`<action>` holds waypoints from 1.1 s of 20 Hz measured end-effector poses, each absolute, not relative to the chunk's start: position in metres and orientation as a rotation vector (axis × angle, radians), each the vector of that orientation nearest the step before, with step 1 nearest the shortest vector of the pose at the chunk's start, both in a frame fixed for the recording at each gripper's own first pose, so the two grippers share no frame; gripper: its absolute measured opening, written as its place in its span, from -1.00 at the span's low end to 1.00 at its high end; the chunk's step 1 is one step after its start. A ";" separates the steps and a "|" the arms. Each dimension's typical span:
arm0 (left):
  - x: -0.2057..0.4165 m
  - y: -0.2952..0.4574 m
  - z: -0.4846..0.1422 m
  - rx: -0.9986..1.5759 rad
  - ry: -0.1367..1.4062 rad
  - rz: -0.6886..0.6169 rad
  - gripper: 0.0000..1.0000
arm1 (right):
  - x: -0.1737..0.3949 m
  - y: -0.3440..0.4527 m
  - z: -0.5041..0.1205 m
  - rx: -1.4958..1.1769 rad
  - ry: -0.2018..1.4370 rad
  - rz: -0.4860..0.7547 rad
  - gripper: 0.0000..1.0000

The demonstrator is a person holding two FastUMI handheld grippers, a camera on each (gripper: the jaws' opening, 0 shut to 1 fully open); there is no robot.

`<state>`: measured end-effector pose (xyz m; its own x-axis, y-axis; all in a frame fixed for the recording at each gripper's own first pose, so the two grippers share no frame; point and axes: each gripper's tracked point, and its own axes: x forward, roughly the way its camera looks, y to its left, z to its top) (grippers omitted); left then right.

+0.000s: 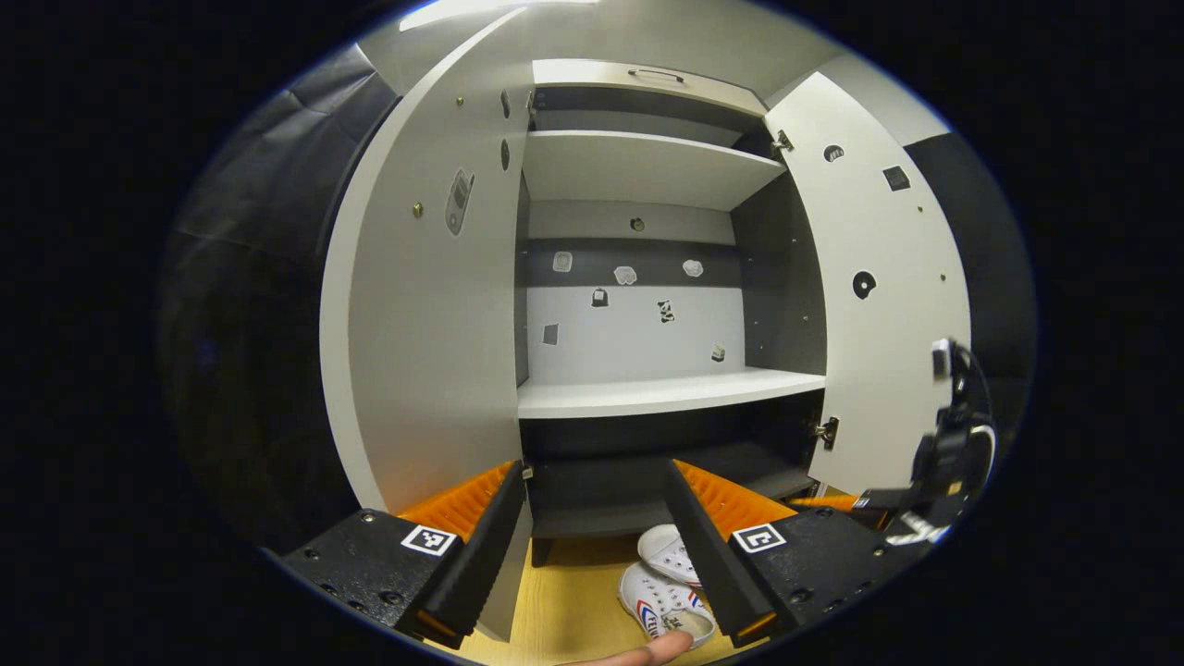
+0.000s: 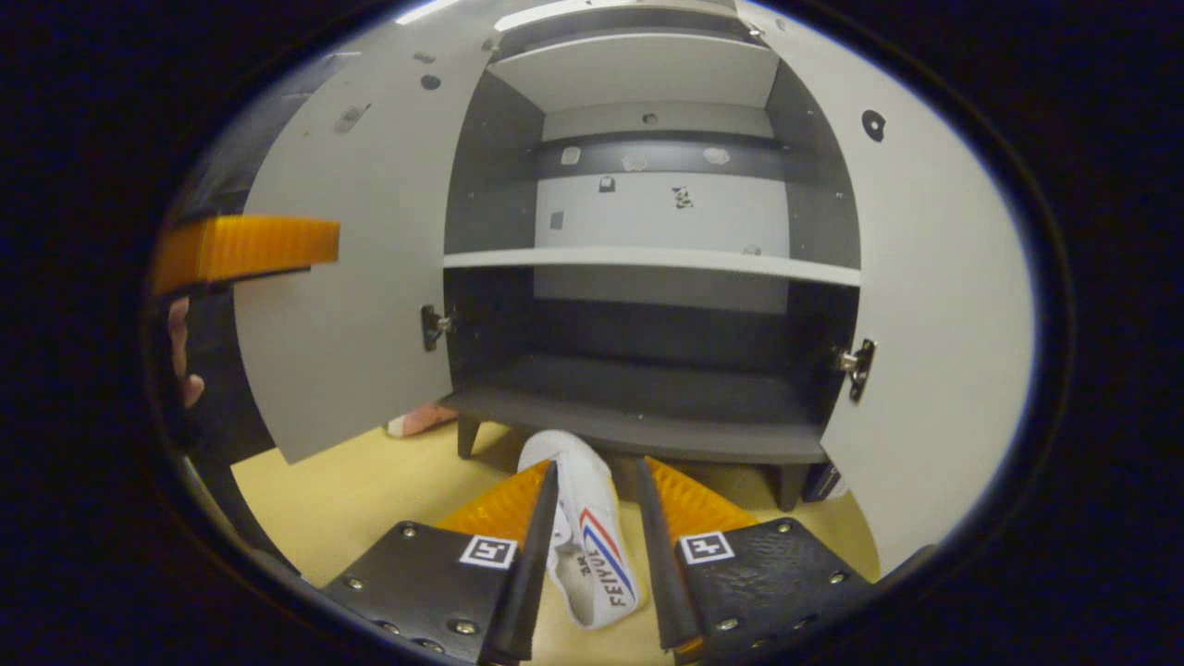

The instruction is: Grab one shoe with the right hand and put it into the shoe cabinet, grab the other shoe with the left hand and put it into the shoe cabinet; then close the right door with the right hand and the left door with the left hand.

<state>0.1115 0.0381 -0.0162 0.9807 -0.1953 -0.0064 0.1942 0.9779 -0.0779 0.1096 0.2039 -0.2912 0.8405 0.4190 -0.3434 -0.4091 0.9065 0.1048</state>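
1. Right tongs (image 2: 592, 546) are seen straddling a white shoe (image 2: 587, 536) in the right gripper view; the shoe lies between the fingers on the yellow floor (image 2: 370, 490), but whether both fingers press on it cannot be told.
2. Left tongs (image 1: 597, 546) are held spread wide with nothing between them. A pair of white shoes (image 1: 666, 583) is seen low and to their right on the floor, one partly hidden behind the right finger. The straddled shoe is judged to be one of this pair.
3. The shoes are set just in front of the shoe cabinet (image 2: 647, 430), toes toward it, presumably so that a short forward lift suffices.
4. Beyond the right tongs, the dark bottom shelf (image 2: 638, 407) stands open and bare, raised on short legs; its front edge must be cleared by the shoe.
5. Above it a white shelf (image 2: 647, 259) limits headroom, so a low, level entry is judged safest.
6. Both doors, left door (image 2: 351, 277) and right door (image 2: 925, 305), are swung fully outward, leaving a wide mouth between them for entry.
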 end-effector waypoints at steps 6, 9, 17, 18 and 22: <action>0.110 0.038 -0.026 -0.066 0.031 -0.196 0.86 | 0.076 0.234 -0.377 -0.012 0.550 0.517 -0.03; 0.109 0.037 -0.027 -0.067 0.031 -0.203 0.86 | 0.078 0.237 -0.394 -0.073 0.561 0.524 -0.04; 0.114 0.034 -0.031 -0.076 0.029 -0.199 0.86 | 0.104 0.233 -0.411 -0.077 0.591 0.515 -0.60; 0.114 0.034 -0.031 -0.073 0.024 -0.199 0.87 | 0.104 0.236 -0.410 -0.047 0.584 0.519 -0.60; 0.111 0.031 -0.025 -0.072 0.011 -0.212 0.87 | 0.108 0.253 -0.401 0.071 0.493 0.530 -0.98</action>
<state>0.1114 0.0310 -0.0249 0.9775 -0.2108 -0.0030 0.2100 0.9750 -0.0725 0.1083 0.2526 -0.4010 0.7496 0.5008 -0.4329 -0.4674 0.8635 0.1896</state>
